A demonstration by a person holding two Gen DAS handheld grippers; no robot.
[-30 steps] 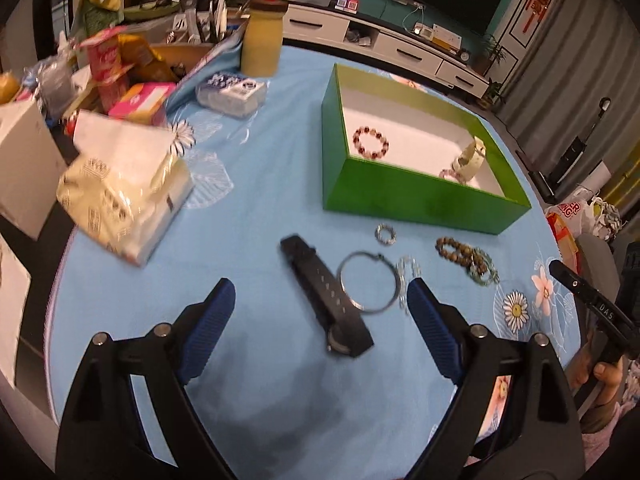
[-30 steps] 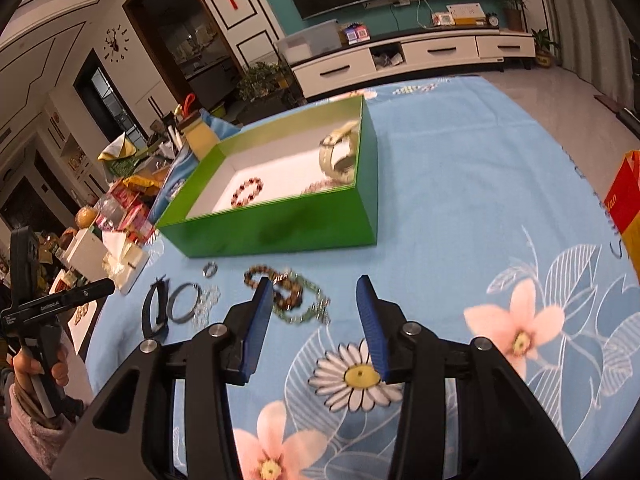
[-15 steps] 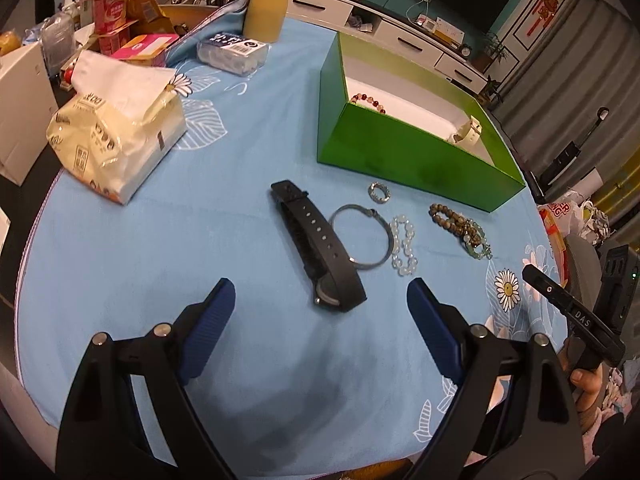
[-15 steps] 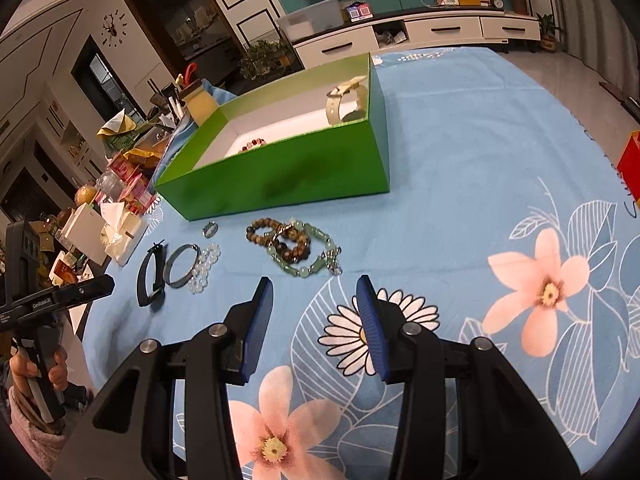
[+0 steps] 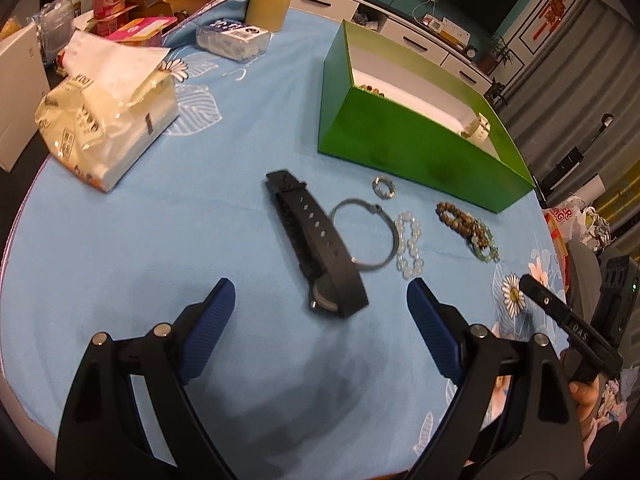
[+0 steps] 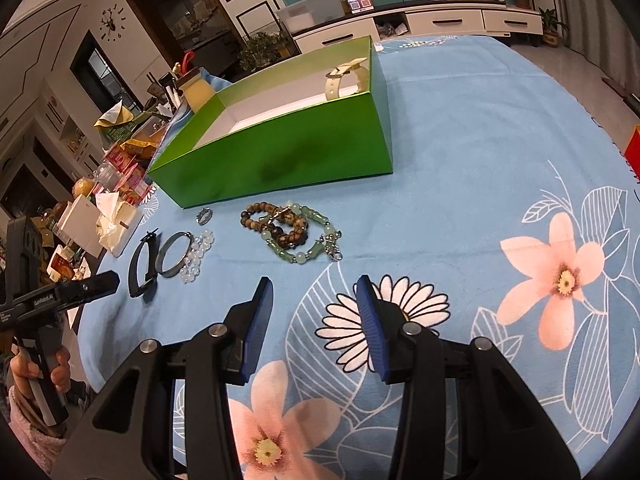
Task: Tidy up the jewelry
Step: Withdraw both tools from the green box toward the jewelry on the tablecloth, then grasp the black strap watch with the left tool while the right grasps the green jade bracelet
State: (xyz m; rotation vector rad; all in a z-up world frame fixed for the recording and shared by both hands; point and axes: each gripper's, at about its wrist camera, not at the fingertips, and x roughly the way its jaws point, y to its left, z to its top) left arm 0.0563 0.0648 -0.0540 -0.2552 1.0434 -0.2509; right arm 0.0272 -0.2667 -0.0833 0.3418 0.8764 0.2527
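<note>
Left wrist view: the left gripper is wide apart above the watch at 12 o'clock — it should straddle the strap squarely; the right gripper also stands apart, empty.

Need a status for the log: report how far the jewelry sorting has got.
Done: a cream watch and a red bead bracelet lie in the green box. In hand: nothing; left gripper and right gripper are open. Left: black watch, bangle, ring, bead bracelets.

Left wrist view looks low across the table from its near edge; right wrist view faces it crosswise; both share the green box.
</note>
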